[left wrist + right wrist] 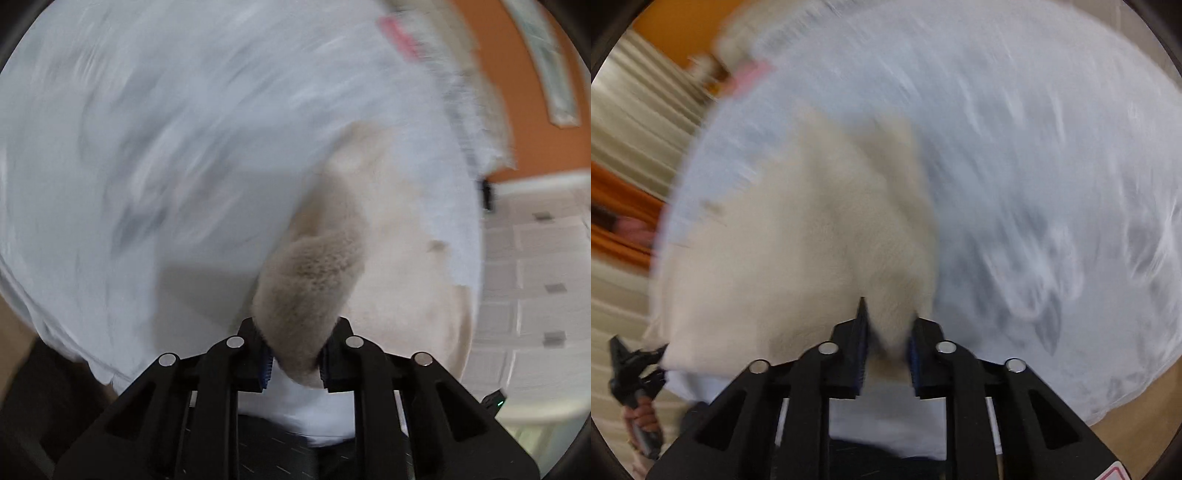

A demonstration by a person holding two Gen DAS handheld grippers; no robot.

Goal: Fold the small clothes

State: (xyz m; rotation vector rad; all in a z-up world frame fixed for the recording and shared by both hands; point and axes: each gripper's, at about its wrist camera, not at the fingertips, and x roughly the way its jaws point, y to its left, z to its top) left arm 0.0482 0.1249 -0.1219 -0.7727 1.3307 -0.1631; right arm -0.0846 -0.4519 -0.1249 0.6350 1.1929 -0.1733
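A cream fleece garment is pinched at one end by my left gripper, shut on it. The same garment hangs spread out from my right gripper, also shut on it. Both hold it over a wrinkled pale blue sheet; the sheet also fills the right wrist view. In the right wrist view the left gripper shows at the lower left, held in a hand, at the garment's far corner. Both views are motion-blurred.
An orange wall and tiled floor lie to the right of the sheet. A pink item lies at the sheet's far edge. Beige striped surface and orange fabric are at left.
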